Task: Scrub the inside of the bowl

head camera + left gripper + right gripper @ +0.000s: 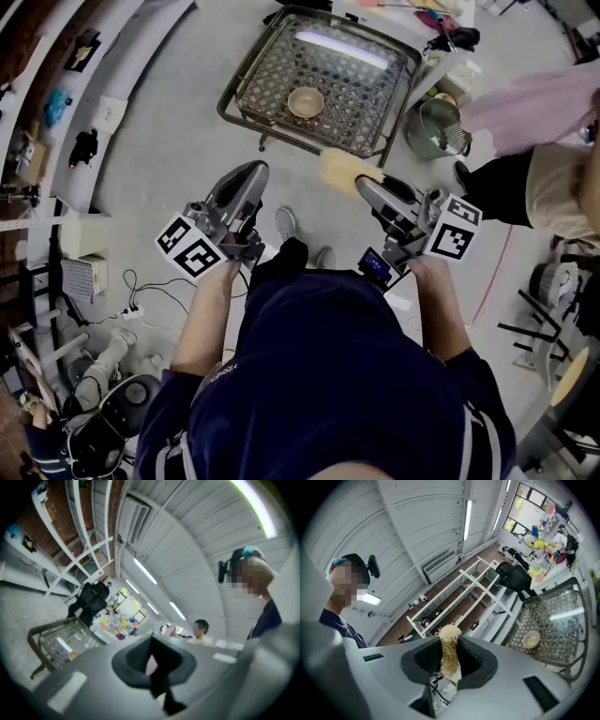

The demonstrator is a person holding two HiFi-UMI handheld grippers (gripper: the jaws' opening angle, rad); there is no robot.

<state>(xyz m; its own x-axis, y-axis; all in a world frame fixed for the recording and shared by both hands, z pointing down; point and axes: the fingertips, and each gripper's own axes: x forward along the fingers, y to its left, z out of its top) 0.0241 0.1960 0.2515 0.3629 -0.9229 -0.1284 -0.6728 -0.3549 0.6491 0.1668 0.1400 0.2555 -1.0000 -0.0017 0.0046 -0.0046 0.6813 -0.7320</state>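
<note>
While the right gripper [362,185] clamps a tan fibre scrubber [341,168], the left gripper [255,171] is pinched tight on nothing. Both hang just short of a wire-mesh tray [251,73]. Out on that mesh sits the bowl [306,101], upright, well apart from both grippers, its hollow plain tan. Right of the tray stands a metal pot [431,127], contents unclear.
</note>
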